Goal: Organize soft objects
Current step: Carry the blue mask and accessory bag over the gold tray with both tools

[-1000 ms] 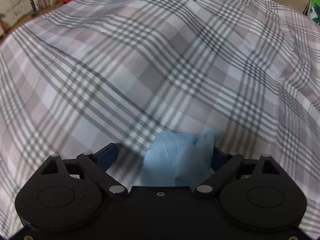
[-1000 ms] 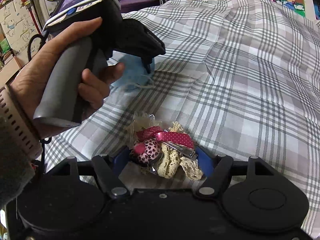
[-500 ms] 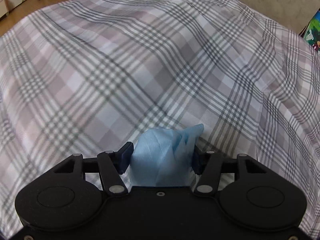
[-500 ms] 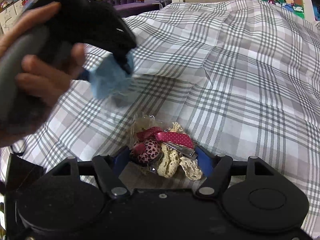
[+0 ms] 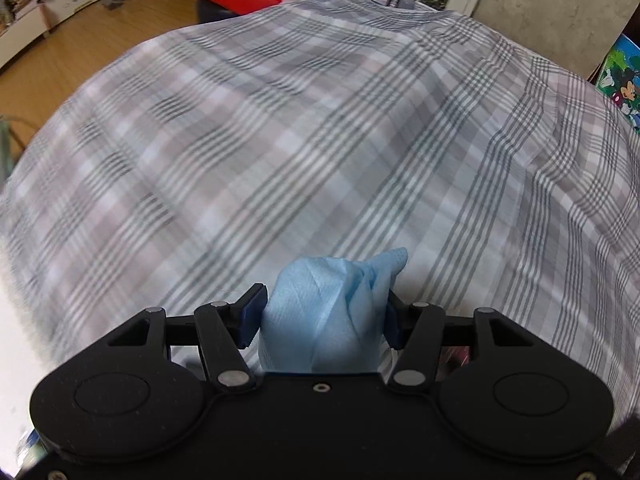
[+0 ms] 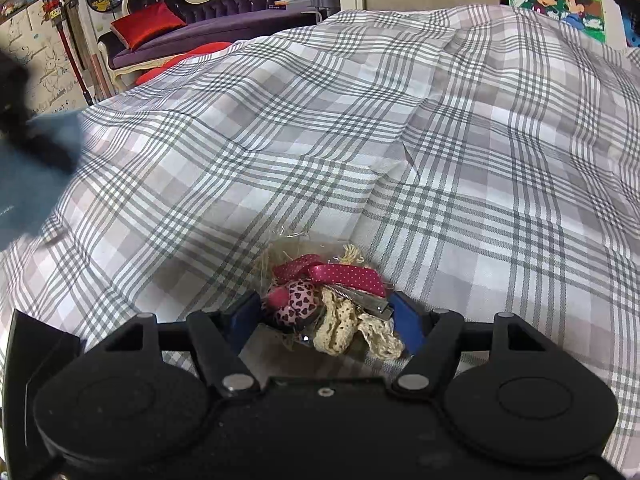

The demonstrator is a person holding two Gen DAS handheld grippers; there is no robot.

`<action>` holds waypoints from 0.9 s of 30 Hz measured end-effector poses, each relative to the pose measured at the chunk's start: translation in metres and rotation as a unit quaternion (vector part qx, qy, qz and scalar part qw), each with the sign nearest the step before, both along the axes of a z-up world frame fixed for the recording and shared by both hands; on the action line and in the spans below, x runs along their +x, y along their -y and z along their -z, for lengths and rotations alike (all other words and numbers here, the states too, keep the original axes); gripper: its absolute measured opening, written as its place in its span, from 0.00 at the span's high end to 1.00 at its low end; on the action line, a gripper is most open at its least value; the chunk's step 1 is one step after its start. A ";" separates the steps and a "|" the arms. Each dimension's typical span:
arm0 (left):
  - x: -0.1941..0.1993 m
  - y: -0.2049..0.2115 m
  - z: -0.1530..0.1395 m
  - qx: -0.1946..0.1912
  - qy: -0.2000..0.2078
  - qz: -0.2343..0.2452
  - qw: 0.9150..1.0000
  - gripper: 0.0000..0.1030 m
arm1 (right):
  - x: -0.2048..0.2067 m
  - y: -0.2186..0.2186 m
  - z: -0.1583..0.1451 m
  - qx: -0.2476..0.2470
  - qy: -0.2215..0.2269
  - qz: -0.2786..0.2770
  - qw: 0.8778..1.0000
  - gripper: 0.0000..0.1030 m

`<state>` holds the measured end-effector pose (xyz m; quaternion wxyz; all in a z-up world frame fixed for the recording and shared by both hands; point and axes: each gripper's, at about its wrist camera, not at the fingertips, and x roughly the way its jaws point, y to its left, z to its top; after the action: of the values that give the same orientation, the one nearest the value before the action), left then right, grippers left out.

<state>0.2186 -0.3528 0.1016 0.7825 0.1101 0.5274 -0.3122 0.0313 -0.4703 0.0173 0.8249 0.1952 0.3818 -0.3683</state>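
Two grippers work over the plaid sheet (image 6: 360, 140): the left gripper (image 5: 322, 316) pinches a blue cloth (image 5: 324, 316), the right gripper (image 6: 326, 316) clasps a ribbon bundle (image 6: 332, 304).

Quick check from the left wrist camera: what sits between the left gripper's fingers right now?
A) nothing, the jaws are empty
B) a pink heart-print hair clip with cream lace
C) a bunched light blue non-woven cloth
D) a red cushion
C: the left gripper has its blue pads pressed against both sides of the bunched light blue non-woven cloth, held above the grey plaid bedsheet.
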 end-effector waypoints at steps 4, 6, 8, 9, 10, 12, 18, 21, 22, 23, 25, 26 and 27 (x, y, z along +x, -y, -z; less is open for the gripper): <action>-0.007 -0.055 -0.009 0.004 -0.006 -0.025 1.000 0.47 | 0.001 -0.001 0.000 -0.001 -0.003 0.000 1.000 0.32; -0.010 -0.083 -0.011 0.009 -0.005 -0.037 0.999 0.47 | 0.000 0.000 0.001 0.001 -0.002 0.000 1.000 0.32; -0.013 -0.111 -0.011 0.014 0.001 -0.052 0.999 0.47 | -0.001 0.001 0.001 0.006 0.000 0.002 1.000 0.32; -0.014 -0.126 -0.011 0.016 0.003 -0.058 0.998 0.47 | -0.001 0.002 0.001 0.008 0.001 0.003 1.000 0.32; -0.016 -0.139 -0.011 0.018 0.004 -0.065 0.998 0.47 | -0.001 0.002 0.001 0.010 0.002 0.004 1.000 0.32; -0.018 -0.168 -0.008 0.022 0.007 -0.082 0.996 0.47 | -0.001 0.002 0.002 0.009 0.003 0.005 1.000 0.32; -0.029 -0.244 0.009 0.032 0.016 -0.135 0.990 0.47 | 0.002 -0.005 0.005 -0.012 -0.002 0.002 1.000 0.32; -0.034 -0.275 0.024 0.032 0.012 -0.161 0.986 0.47 | 0.003 -0.003 0.005 -0.011 0.000 0.000 1.000 0.32; -0.035 -0.285 0.030 0.031 0.006 -0.170 0.985 0.47 | 0.002 -0.002 0.005 -0.008 0.003 0.001 1.000 0.32; -0.036 -0.293 0.035 0.031 -0.002 -0.178 0.984 0.47 | 0.002 0.001 0.004 -0.004 0.006 0.001 1.000 0.32; -0.038 -0.311 0.046 0.020 -0.018 -0.194 0.981 0.47 | 0.002 0.004 0.002 0.003 0.005 0.003 1.000 0.33; -0.038 -0.317 0.050 0.017 -0.023 -0.201 0.979 0.47 | 0.002 0.005 0.000 0.006 0.002 0.006 1.000 0.33; -0.039 -0.325 0.054 0.015 -0.025 -0.211 0.977 0.47 | 0.001 0.005 -0.003 0.007 -0.001 0.012 1.000 0.34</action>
<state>0.1801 -0.0282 0.0472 0.8153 0.0001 0.5630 -0.1354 0.0322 -0.4748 0.0204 0.8189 0.2047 0.3827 -0.3756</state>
